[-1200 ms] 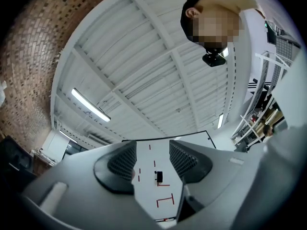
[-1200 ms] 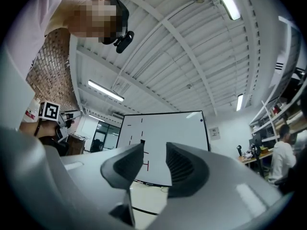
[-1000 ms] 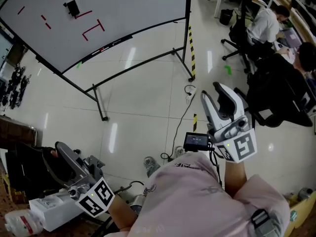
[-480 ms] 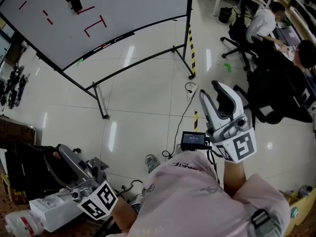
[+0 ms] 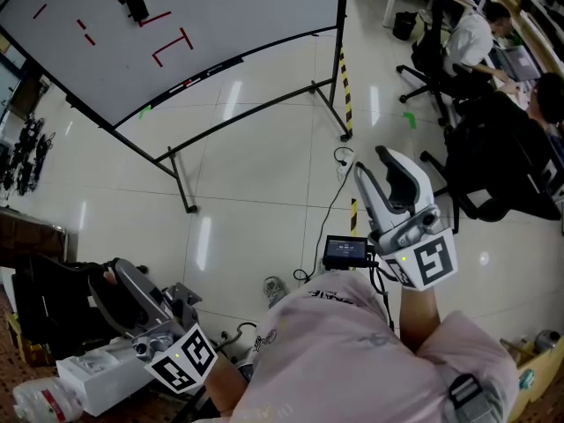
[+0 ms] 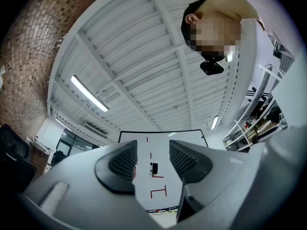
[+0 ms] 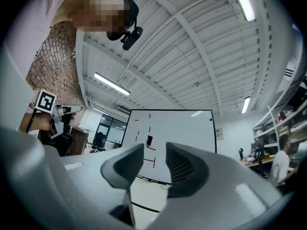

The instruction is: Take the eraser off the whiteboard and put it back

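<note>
Glossy pale floor (image 5: 264,174) separates the parted, empty left tongs (image 6: 152,153) and right tongs (image 7: 154,152) from the white freestanding whiteboard (image 5: 238,7) bearing a small black rectangular eraser (image 5: 135,7).

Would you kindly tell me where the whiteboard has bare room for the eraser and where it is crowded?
The white whiteboard is bare across its right half, between the red bracket mark and the black frame post. Its upper left is crowded: the black eraser sits among short red strokes.

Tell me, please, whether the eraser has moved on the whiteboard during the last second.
No. The eraser sits at the same spot on the whiteboard, at the left end of the same red line.
</note>
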